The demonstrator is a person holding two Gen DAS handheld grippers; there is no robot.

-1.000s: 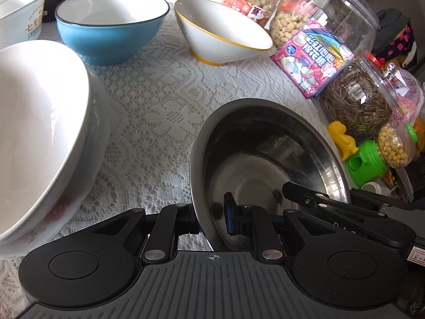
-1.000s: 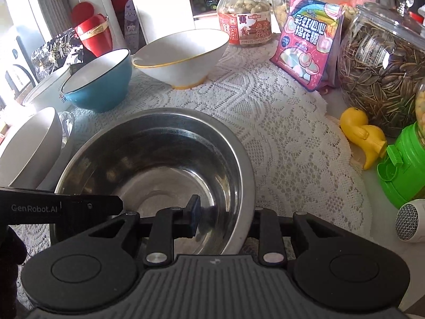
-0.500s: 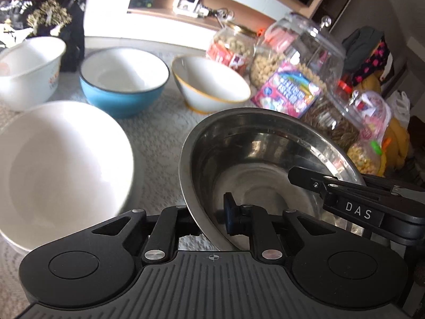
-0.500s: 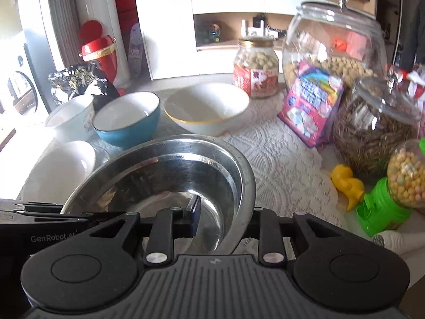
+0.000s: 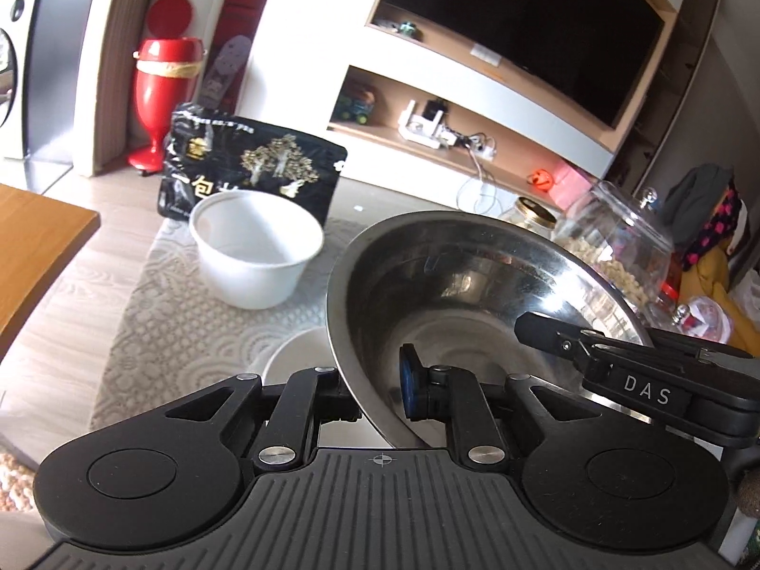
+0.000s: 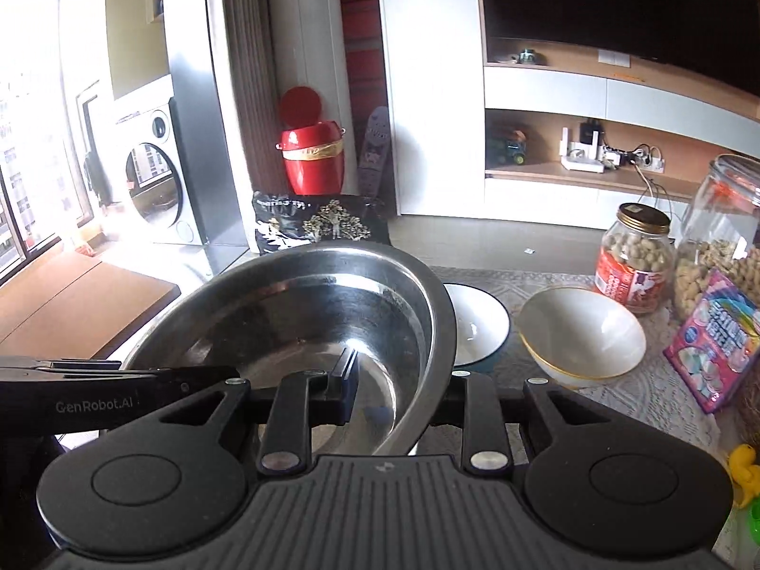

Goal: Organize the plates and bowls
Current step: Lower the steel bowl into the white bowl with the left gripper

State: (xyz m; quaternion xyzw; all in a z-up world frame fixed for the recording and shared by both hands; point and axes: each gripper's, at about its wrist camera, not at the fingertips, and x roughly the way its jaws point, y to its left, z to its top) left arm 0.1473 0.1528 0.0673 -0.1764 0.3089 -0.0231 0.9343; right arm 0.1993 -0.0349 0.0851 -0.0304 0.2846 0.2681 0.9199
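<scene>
A large steel bowl (image 5: 451, 285) hangs tilted above the table, held from both sides. My left gripper (image 5: 375, 387) is shut on its left rim, one pad inside and one outside. My right gripper (image 6: 396, 392) is shut on the opposite rim of the same steel bowl (image 6: 304, 304). Below it, in the left wrist view, a white bowl (image 5: 294, 356) peeks out. A white tub (image 5: 254, 249) stands farther back. In the right wrist view a blue bowl (image 6: 477, 325) and a gold-rimmed white bowl (image 6: 582, 335) sit on the lace cloth.
Glass snack jars (image 6: 634, 256) and a pink candy packet (image 6: 717, 349) crowd the right side. A black foil bag (image 5: 247, 166) stands behind the tub. A wooden table corner (image 5: 33, 242) lies to the left. A yellow toy (image 6: 745, 472) sits at the near right.
Both grippers have lifted the steel bowl off the lace cloth and carried it up and leftward. The views have tilted up, so the room behind shows. The bowl now tilts more.
</scene>
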